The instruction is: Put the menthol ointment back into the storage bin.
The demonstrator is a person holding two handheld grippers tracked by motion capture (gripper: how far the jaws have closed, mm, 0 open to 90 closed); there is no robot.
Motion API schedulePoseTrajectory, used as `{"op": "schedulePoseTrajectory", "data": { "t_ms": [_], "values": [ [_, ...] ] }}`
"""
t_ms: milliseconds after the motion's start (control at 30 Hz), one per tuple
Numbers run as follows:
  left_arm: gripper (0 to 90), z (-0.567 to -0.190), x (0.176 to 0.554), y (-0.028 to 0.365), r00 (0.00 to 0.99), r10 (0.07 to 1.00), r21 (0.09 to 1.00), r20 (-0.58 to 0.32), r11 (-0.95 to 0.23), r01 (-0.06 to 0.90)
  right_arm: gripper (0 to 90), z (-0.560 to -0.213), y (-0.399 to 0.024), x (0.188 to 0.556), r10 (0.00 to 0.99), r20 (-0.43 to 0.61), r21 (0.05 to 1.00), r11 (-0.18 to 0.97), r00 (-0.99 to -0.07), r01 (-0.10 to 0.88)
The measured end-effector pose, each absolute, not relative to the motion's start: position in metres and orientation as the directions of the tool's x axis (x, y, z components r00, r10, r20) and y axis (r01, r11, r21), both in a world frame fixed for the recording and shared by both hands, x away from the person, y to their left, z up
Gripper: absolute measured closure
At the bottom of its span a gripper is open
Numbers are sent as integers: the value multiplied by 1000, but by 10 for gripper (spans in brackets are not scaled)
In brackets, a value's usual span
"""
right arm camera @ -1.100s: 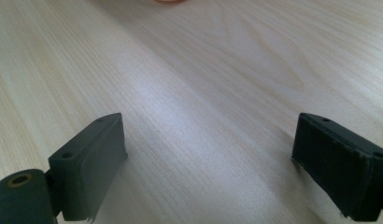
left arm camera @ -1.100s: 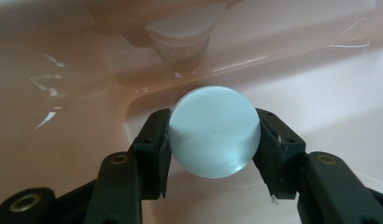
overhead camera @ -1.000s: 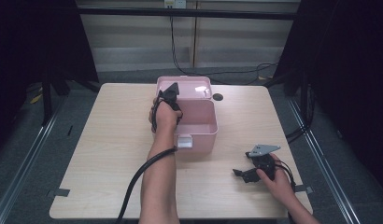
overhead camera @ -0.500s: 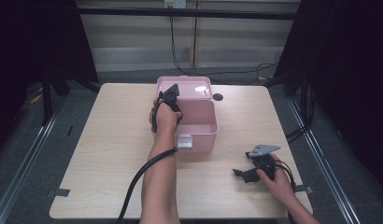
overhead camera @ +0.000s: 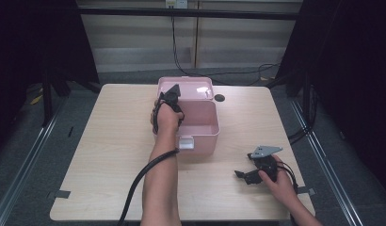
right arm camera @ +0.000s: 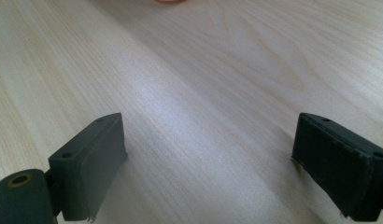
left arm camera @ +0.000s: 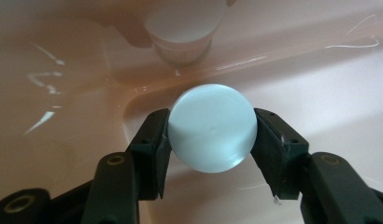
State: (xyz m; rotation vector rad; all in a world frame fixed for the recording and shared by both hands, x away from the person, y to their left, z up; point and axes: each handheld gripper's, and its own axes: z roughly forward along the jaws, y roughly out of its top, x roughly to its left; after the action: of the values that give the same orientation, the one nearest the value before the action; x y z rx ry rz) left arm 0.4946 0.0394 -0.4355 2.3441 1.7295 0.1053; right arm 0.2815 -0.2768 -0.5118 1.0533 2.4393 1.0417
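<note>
Nothing has moved since a second ago: both hands sit where they were. Left gripper (overhead camera: 171, 95) hangs over the open pink box (overhead camera: 200, 132) at the far-centre of the worktop (overhead camera: 101, 141), just inside the box's left wall. Its fingers (left arm camera: 150, 149) are clenched on a pale blue round piece (left arm camera: 211, 134), looks like a ball or a cap end-on, can't tell which. Below it, inside the box, stands a white capped thing (left arm camera: 185, 30).

Right gripper (overhead camera: 257, 169) rests near the near-right corner of the worktop, fingers (right arm camera: 94, 158) spread wide, nothing between them.

Risks, my read: the grip is on a curved, smooth surface with small contact patches, so any squeeze change or wrist tilt could squirt it out. If released from height it may bounce or roll in the box, or knock the white capped thing. The lid (overhead camera: 191, 87) stands open behind; bumping it could shift the box.
</note>
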Motion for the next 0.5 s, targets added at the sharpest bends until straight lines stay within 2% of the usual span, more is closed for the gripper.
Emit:
{"op": "schedulePoseTrajectory", "data": {
  "t_ms": [500],
  "values": [
    [418, -426, 493, 37, 307, 948, 207, -84, -285, 936, 89, -512, -277, 282, 721, 21, 716, 473, -692, 514]
  ]
}}
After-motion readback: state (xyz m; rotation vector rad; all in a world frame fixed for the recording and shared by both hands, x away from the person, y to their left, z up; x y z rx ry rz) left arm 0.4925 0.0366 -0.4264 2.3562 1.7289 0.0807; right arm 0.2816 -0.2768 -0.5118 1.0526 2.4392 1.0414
